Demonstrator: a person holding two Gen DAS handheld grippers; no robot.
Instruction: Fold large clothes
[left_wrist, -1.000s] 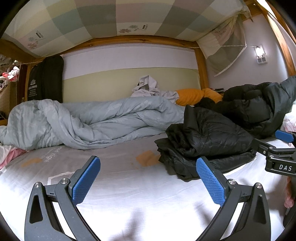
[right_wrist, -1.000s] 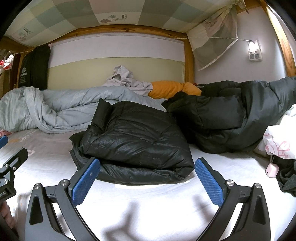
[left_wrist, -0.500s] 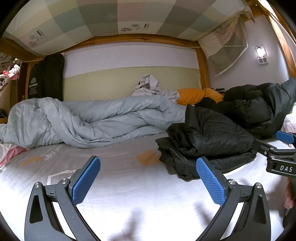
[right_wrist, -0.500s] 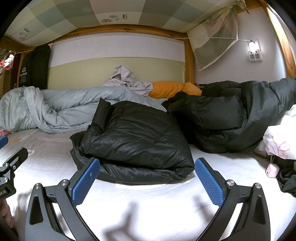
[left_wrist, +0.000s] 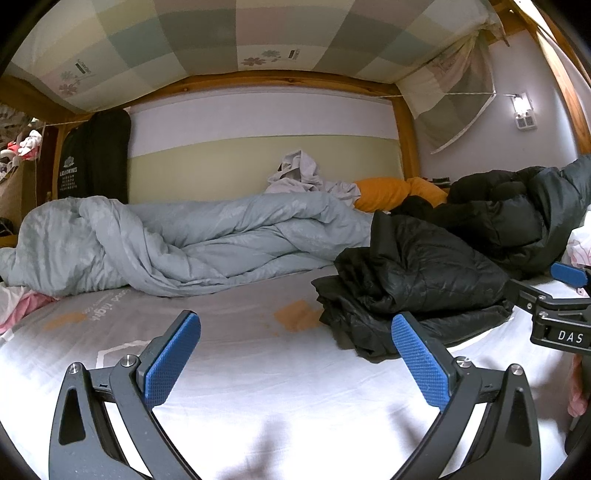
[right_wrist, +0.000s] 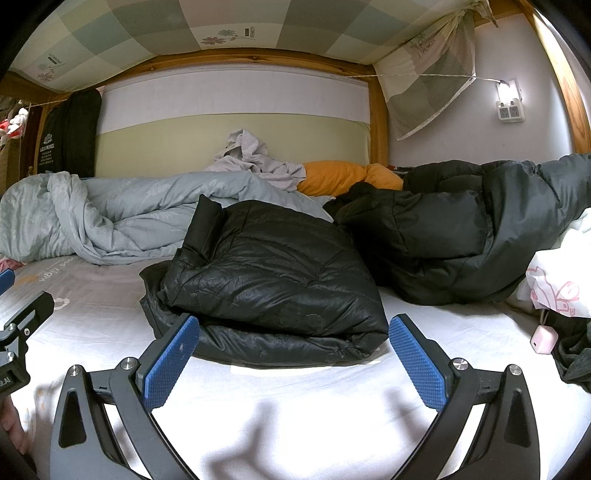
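Both the left claw (left_wrist: 295, 360) and right claw (right_wrist: 293, 360) hover spread wide and empty above the bed (right_wrist: 295, 398), leaving the folded black jacket (right_wrist: 273, 280) (apparently finished) resting mid-mattress.

Right gripper (right_wrist: 293, 349) gapes wide before folded black jacket (right_wrist: 273, 280).

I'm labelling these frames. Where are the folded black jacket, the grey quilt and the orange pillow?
folded black jacket (right_wrist: 273, 273), right wrist view, top panel.
grey quilt (left_wrist: 192, 240), left wrist view, middle folds.
orange pillow (right_wrist: 336, 177), right wrist view, centre.
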